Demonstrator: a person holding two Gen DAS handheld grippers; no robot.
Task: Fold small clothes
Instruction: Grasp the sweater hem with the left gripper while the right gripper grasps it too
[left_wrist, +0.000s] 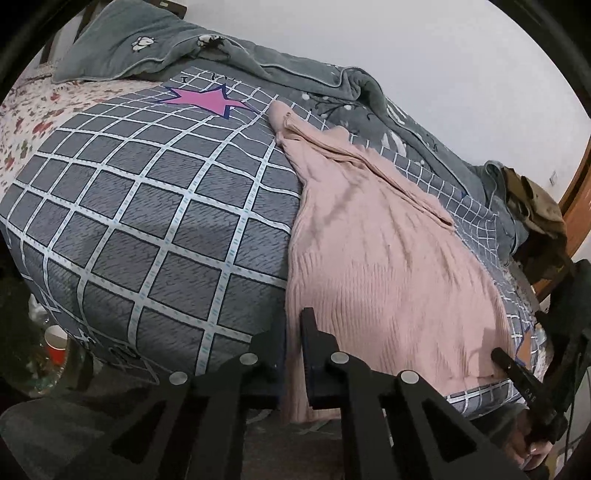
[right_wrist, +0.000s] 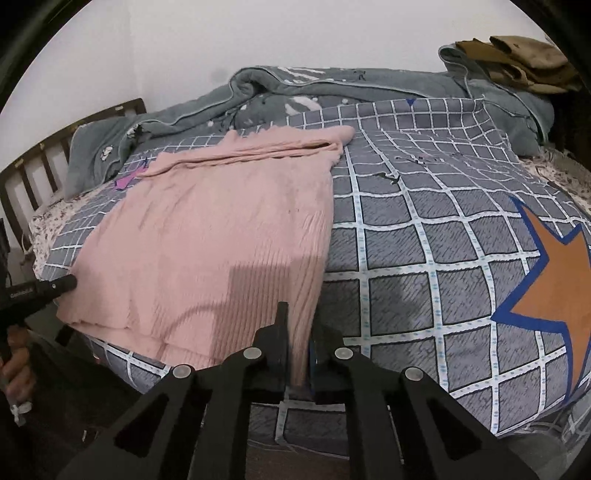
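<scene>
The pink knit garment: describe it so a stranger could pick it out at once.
Start at the bed covered by a grey quilt with a white grid. At its near edge lies the pink knit garment, flat, a sleeve folded across its far end. It is the only pink ribbed cloth; the heaped blanket behind is grey-green.

A: What does the right gripper (right_wrist: 297, 345) hold?
B: Its jaws pinch the near right corner of the pink sweater (right_wrist: 218, 236), which lies on the checked quilt (right_wrist: 424, 258).
A: And the left gripper (right_wrist: 55, 286)?
B: Its tip touches the sweater's left edge.
A: Anything behind?
B: A rumpled grey blanket (right_wrist: 280, 88) along the wall.
</scene>
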